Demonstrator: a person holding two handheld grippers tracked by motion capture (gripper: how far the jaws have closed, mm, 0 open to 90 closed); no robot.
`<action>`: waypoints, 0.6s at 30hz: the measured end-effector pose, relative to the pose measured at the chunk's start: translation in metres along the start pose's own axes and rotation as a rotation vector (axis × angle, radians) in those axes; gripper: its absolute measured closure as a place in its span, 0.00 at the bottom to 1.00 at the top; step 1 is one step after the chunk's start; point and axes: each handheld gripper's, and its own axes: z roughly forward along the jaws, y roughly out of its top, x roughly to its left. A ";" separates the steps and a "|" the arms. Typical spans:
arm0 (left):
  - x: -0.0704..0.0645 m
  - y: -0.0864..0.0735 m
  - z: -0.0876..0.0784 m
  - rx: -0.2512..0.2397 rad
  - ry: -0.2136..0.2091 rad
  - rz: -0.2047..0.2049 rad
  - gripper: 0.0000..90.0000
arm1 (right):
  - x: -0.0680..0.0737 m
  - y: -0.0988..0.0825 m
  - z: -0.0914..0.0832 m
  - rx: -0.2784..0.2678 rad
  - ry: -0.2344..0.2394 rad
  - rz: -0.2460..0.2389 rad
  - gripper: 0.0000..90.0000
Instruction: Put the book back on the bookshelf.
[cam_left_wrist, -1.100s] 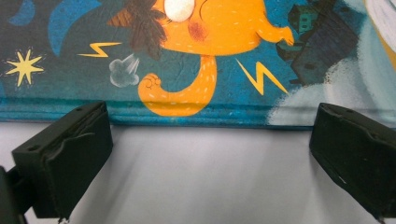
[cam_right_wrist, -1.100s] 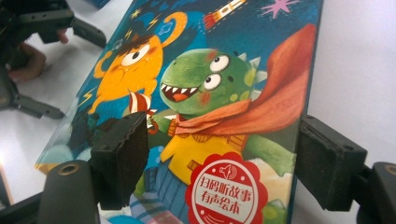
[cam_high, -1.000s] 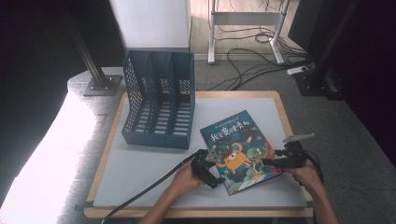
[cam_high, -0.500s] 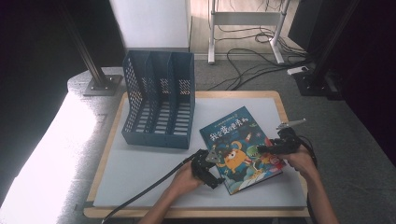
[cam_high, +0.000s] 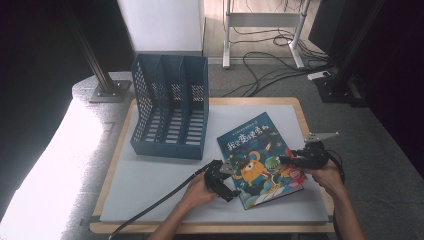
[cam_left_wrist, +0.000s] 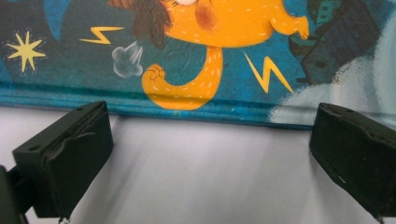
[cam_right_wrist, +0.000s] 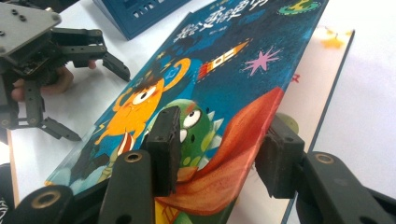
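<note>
A picture book (cam_high: 257, 155) with a blue cover and an orange monster lies on the white mat, right of centre. My left gripper (cam_high: 231, 181) stands open at the book's left edge, its jaws wide apart on the mat beside the spine (cam_left_wrist: 210, 60). My right gripper (cam_high: 286, 161) is at the book's right edge. In the right gripper view its jaws (cam_right_wrist: 219, 149) straddle the raised front cover, one above and one beneath, with a gap between them. The cover is tilted up off a white inner page (cam_right_wrist: 322, 70). The left gripper (cam_right_wrist: 100, 105) shows farther off, open.
A blue three-slot file holder (cam_high: 170, 115) stands at the back left of the mat (cam_high: 150, 185). Cables trail from both grippers over the table's front and right edges. Floor cables and a desk frame lie beyond the table.
My right gripper has moved left onto the book's right edge, and the cover there has lifted. The left gripper has stayed put by the spine.
</note>
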 end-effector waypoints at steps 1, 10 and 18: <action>0.000 0.000 0.000 0.000 0.000 0.000 0.00 | 0.000 0.000 0.000 0.000 0.000 0.000 0.60; 0.008 0.000 -0.003 0.000 -0.010 -0.039 0.00 | 0.009 -0.001 -0.007 -0.045 -0.019 -0.060 0.61; 0.019 0.001 -0.003 -0.034 -0.034 -0.107 0.00 | 0.013 -0.006 -0.013 -0.086 -0.027 -0.085 0.61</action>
